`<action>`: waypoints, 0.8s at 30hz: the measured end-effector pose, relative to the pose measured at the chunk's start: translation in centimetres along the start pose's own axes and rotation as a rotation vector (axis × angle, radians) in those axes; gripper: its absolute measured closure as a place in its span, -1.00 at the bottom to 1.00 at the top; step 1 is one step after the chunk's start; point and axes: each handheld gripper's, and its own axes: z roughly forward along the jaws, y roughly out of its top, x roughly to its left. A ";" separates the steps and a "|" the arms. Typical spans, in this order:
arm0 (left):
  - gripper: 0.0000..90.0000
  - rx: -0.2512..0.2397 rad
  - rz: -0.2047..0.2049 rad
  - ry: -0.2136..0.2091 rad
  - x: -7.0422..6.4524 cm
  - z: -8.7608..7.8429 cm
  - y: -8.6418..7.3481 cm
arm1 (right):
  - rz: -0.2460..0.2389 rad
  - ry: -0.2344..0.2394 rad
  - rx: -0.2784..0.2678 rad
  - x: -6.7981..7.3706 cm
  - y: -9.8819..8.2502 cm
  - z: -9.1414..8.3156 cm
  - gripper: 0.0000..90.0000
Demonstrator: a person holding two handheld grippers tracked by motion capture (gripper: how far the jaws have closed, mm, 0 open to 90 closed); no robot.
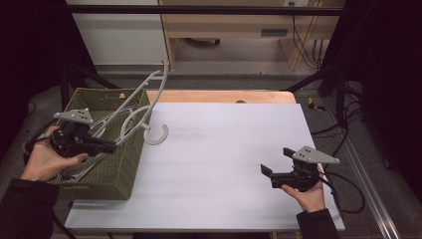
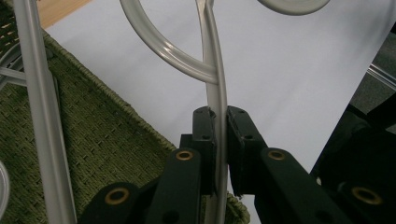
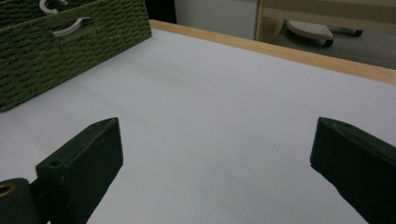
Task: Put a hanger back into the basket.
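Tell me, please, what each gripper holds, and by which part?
The left gripper clamps a grey plastic hanger by a thin bar; the right gripper is open and holds nothing.

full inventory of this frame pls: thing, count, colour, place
hanger: one held, pale grey, lifted over the basket, hook hanging above the mat.
more hangers: count unclear, pale grey, inside the basket.
basket: one, olive green, woven, left edge of the table.
mat: one, white, covering the table.
table: one, wooden, edge showing at the far side.
left gripper: black, shut on the hanger, over the basket.
right gripper: black, open, above the mat at right.
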 end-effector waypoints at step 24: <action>0.83 0.050 -0.070 -0.025 5.3 -1.0 -4.3 | -0.005 -0.003 0.005 0.1 -0.1 0.3 -0.94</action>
